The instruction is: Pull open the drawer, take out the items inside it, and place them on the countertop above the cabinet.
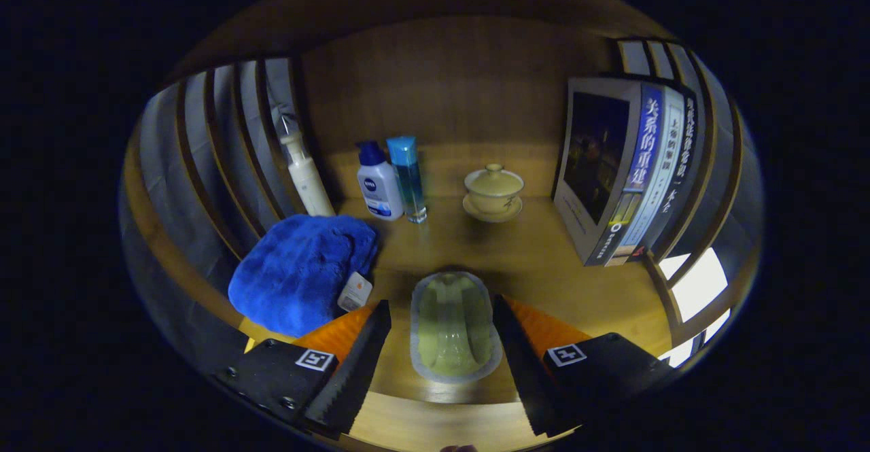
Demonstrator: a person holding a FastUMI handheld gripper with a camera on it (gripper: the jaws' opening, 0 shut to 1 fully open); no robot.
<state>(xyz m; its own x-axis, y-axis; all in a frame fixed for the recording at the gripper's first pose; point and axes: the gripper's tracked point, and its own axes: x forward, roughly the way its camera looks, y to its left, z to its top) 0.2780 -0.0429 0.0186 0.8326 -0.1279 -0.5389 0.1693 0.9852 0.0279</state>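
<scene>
So the gripper (442, 357) was sitting over the wooden countertop (530, 255) with its fingers spread wide, and a little sealed packet (453, 326) with something pale green inside lay flat on the wood between them. Neither finger looked like it was pressing on it; there was a gap on the left side for sure, and on the right the finger was right up against the packet's edge, maybe just touching. My guess was that this was one of the drawer items, already put down up top, or just about let go.

What could've gone wrong from there: that right finger was so close that pulling back at an angle could've dragged the packet along or flicked it toward the front edge of the counter, which wasn't far behind it. The plastic looked slick, so it'd slide easily on the wood.

Also the shelf was kinda crowded. A blue towel (299, 272) sat just left of the left finger, with a small white tag (355, 292) by it, and a swing that way could've snagged it. Further back were a pump bottle (306, 177), a white bottle with a blue cap (378, 183), a tall blue bottle (408, 177), a lidded teacup on a saucer (494, 192) and some books (625, 173) standing on the right. Those were well beyond the fingers, so less of a worry unless the gripper pushed forward.
</scene>
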